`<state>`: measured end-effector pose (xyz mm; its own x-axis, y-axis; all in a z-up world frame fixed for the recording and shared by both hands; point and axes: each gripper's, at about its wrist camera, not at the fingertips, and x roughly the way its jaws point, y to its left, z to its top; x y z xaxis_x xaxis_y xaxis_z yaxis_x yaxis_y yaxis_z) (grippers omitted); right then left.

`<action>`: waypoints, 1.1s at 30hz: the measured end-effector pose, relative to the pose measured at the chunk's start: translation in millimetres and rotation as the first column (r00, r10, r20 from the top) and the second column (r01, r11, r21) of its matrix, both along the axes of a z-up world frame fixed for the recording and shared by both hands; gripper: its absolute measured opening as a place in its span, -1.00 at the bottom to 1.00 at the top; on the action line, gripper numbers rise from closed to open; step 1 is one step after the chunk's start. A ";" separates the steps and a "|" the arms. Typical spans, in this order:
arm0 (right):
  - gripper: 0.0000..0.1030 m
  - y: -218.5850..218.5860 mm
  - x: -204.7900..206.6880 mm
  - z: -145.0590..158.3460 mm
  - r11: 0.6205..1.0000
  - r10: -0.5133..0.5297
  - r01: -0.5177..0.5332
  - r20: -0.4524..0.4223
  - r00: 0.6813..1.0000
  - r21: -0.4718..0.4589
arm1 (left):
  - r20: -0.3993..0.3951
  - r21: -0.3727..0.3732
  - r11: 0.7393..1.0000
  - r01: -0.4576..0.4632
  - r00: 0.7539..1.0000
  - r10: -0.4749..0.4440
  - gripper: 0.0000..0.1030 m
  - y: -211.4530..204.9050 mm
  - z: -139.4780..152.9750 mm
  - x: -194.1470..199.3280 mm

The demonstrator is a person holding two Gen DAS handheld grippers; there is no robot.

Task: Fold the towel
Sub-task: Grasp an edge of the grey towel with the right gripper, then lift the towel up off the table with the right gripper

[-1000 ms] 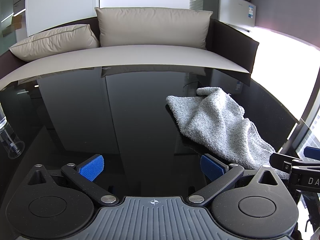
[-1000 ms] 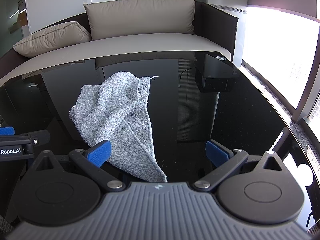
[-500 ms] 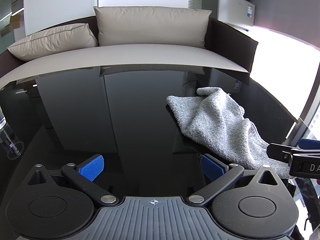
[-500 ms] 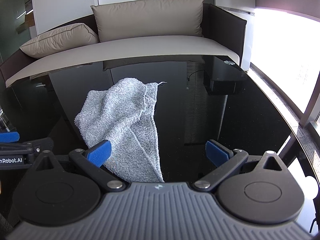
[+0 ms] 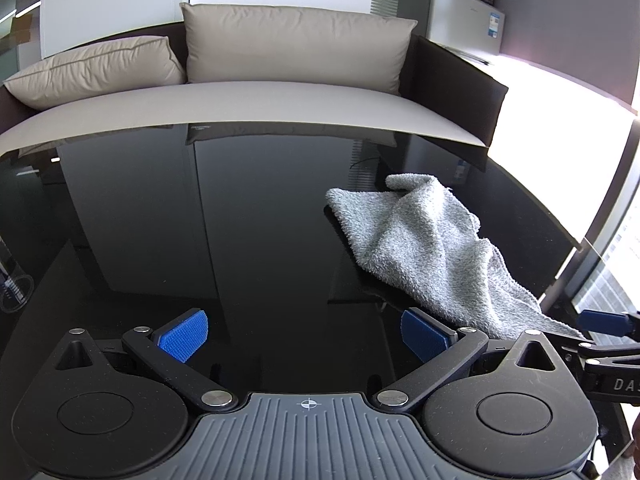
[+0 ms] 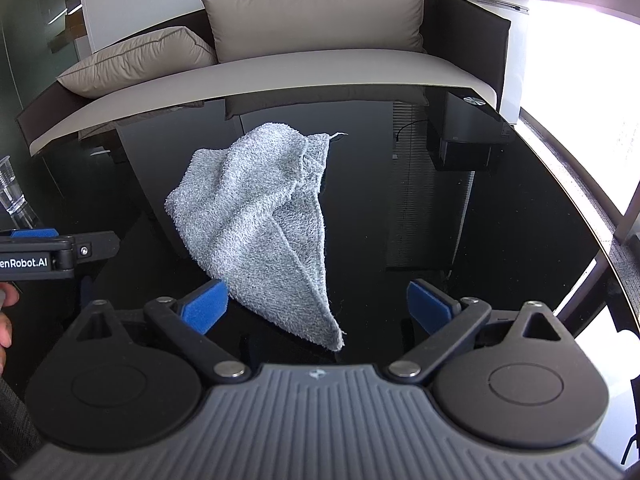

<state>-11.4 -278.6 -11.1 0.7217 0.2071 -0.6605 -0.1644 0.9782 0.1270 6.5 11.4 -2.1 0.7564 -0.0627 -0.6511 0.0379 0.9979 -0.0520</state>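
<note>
A crumpled grey towel (image 6: pixel 260 216) lies on the glossy black table (image 6: pixel 460 220). Its pointed near corner reaches in between the blue pads of my right gripper (image 6: pixel 316 304). The jaws are closing, and the pads stand clear of the cloth on both sides. In the left wrist view the towel (image 5: pixel 432 248) lies to the right of my left gripper (image 5: pixel 304 332). That gripper is open over bare table (image 5: pixel 240 220) with nothing between its fingers. The right gripper's tip (image 5: pixel 600 322) shows at that view's right edge, by the towel's near corner.
A beige sofa (image 5: pixel 280 96) with two cushions runs along the table's far edge. A clear plastic cup (image 6: pixel 10 192) stands at the table's left side. A fridge with a microwave (image 5: pixel 460 12) is at the back right. A hand (image 6: pixel 6 320) shows at the left edge.
The right gripper's pads have come slightly closer together, and the towel's near corner now shows fully in front of its body. The left gripper has kept still.
</note>
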 end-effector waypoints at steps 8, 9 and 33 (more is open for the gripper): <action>-0.26 -0.5 -3.7 -0.6 1.000 0.021 -0.021 -0.011 1.000 -0.006 | -0.003 0.013 1.000 -0.020 1.000 0.020 0.99 1.4 -2.1 -1.7; -0.36 -0.5 -4.6 -0.4 1.000 0.022 -0.022 -0.012 1.000 -0.009 | -0.001 0.010 1.000 -0.022 1.000 0.022 0.99 2.0 -1.9 -2.2; -0.97 16.9 6.5 128.2 0.991 0.112 -0.126 0.249 0.962 0.041 | 0.020 -0.057 0.994 0.095 0.995 -0.094 0.99 -0.9 1.1 -11.6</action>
<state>-5.0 -261.7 117.1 0.8279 0.3332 -0.4513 -0.3125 0.9420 0.1223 -5.0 10.6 -1.0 0.7562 -0.1712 -0.6315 0.1328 0.9852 -0.1080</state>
